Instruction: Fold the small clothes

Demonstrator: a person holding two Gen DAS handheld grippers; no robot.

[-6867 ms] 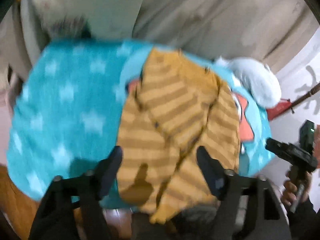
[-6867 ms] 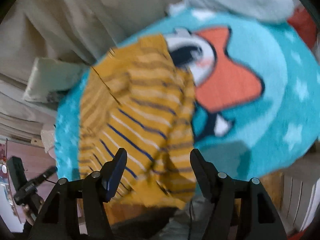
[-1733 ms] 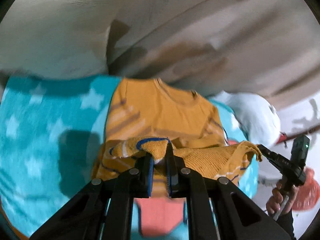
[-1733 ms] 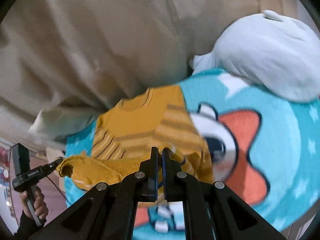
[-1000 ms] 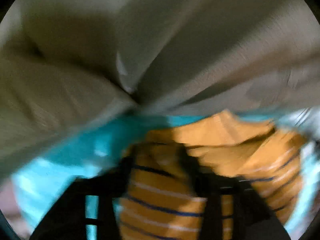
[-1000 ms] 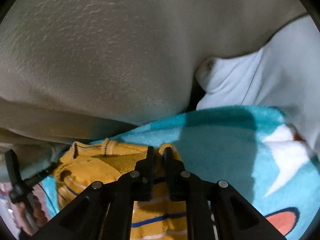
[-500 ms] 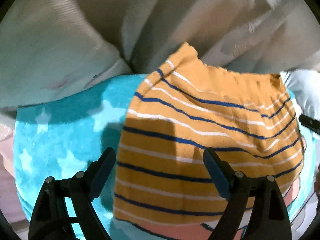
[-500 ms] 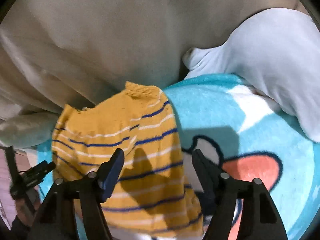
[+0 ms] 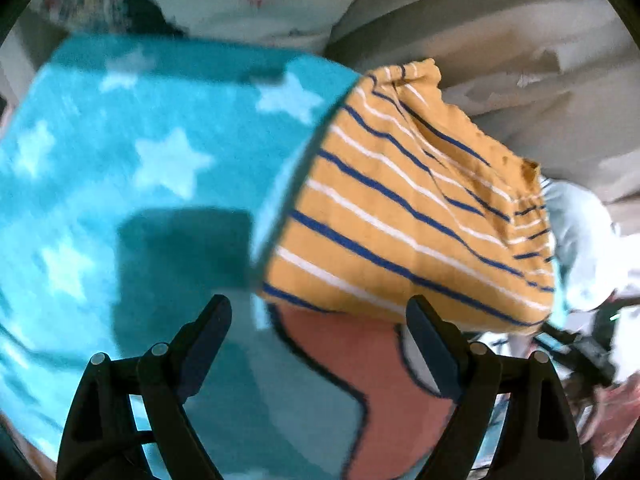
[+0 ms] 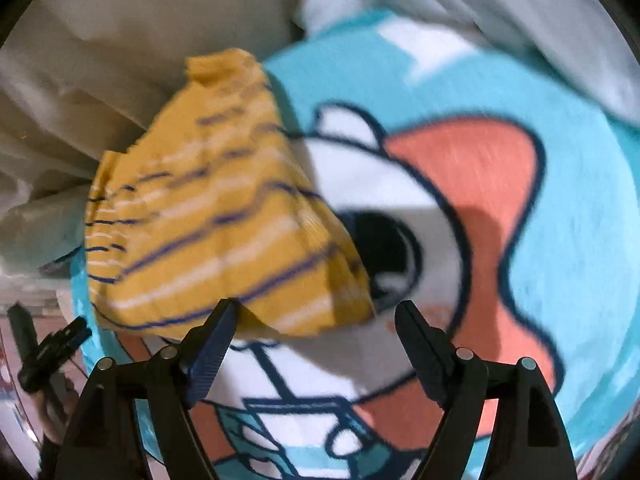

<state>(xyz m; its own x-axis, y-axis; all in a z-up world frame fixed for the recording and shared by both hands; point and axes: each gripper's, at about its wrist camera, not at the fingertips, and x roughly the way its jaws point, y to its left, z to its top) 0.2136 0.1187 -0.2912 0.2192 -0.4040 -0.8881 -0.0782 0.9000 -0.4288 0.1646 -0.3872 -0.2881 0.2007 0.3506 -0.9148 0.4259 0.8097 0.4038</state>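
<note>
On the turquoise blanket [image 9: 120,184], which carries pale stars and a cartoon figure in coral, white and black, lies the mustard striped sweater [image 9: 404,216], folded into a compact wedge with navy and white bands across its top face. From my left wrist view it sits ahead and to the right of my left gripper [image 9: 318,332], whose jaws stand wide apart and hold nothing; the right fingertip lies just under the sweater's near folded edge, though I cannot tell whether it touches the cloth. From my right wrist view the same sweater [image 10: 216,224] lies ahead and to the left of my right gripper [image 10: 316,320], jaws likewise spread wide and empty; the tip of the left finger overlaps the sweater's near hem, contact unconfirmed owing to blur. The sweater's far edge, with its ribbed band, reaches to the beige bedding [image 10: 120,28] that rises behind the blanket. A white cushion [image 10: 500,0] rests at the blanket's far right corner in the right view. No container is in view; the blanket alone bears the garment. No brand, label or legible writing can be read on the sweater, the blanket or either gripper. The opposite gripper shows dimly at the margin of each view, too blurred to assess.
</note>
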